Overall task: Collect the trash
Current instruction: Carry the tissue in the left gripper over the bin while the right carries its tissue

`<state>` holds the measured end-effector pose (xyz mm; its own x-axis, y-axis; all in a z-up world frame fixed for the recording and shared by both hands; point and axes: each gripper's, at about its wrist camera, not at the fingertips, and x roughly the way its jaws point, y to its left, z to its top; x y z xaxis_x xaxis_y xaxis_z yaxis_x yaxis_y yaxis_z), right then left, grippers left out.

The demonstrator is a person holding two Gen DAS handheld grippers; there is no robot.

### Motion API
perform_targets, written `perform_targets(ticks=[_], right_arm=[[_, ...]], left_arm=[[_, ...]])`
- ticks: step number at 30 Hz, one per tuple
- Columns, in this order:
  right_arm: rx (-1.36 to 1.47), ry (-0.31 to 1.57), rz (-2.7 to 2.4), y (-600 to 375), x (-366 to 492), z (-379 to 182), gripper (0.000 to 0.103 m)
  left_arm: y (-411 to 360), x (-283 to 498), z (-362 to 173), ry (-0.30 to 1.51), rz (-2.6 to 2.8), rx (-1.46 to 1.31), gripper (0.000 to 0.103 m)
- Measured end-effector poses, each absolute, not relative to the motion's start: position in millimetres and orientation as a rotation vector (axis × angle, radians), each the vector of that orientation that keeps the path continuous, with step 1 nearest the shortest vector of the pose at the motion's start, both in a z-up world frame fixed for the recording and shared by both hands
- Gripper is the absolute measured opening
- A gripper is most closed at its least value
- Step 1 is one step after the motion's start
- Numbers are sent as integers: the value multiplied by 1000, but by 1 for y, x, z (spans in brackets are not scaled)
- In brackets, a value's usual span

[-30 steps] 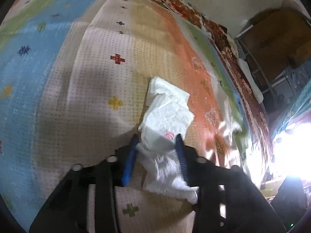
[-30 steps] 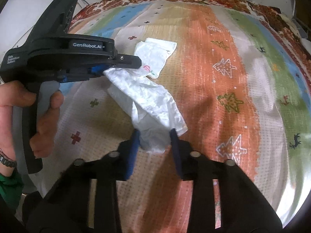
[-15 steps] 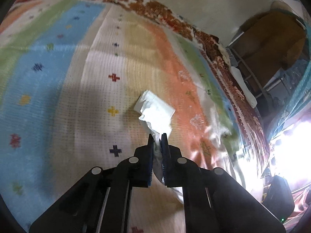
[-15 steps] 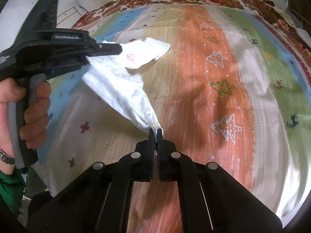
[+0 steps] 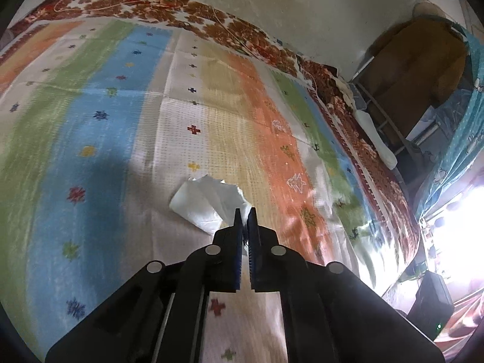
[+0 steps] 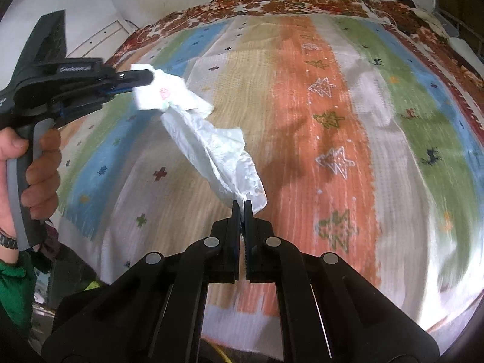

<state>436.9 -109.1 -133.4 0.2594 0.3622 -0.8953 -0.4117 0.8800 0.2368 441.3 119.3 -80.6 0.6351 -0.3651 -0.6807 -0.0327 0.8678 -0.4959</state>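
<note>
A crumpled white plastic bag [image 6: 211, 142] hangs stretched in the air above the striped bedspread [image 6: 332, 121]. My right gripper [image 6: 241, 205] is shut on its lower end. My left gripper [image 5: 245, 214] is shut on its other end; in the left wrist view the bag [image 5: 208, 202] bunches just ahead of the fingertips. The left gripper also shows in the right wrist view [image 6: 145, 78], held by a hand at the left, with the bag's printed end beside it.
The colourful striped bedspread [image 5: 151, 121] covers a bed with a brown patterned border [image 5: 211, 21]. A white wall lies behind. A metal rack and a brown cloth [image 5: 417, 60] stand at the right, past the bed's edge.
Both grippers shut on the bag's ends and lifted it off the bedspread. The bag now hangs stretched between them, higher than before.
</note>
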Motion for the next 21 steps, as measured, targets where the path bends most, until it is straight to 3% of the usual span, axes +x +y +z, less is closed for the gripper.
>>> perform_targets(ticks=[21], right_arm=[[71, 1149, 527, -132, 367, -78, 1]], left_arm=[[111, 292, -19, 757, -182, -448, 1]])
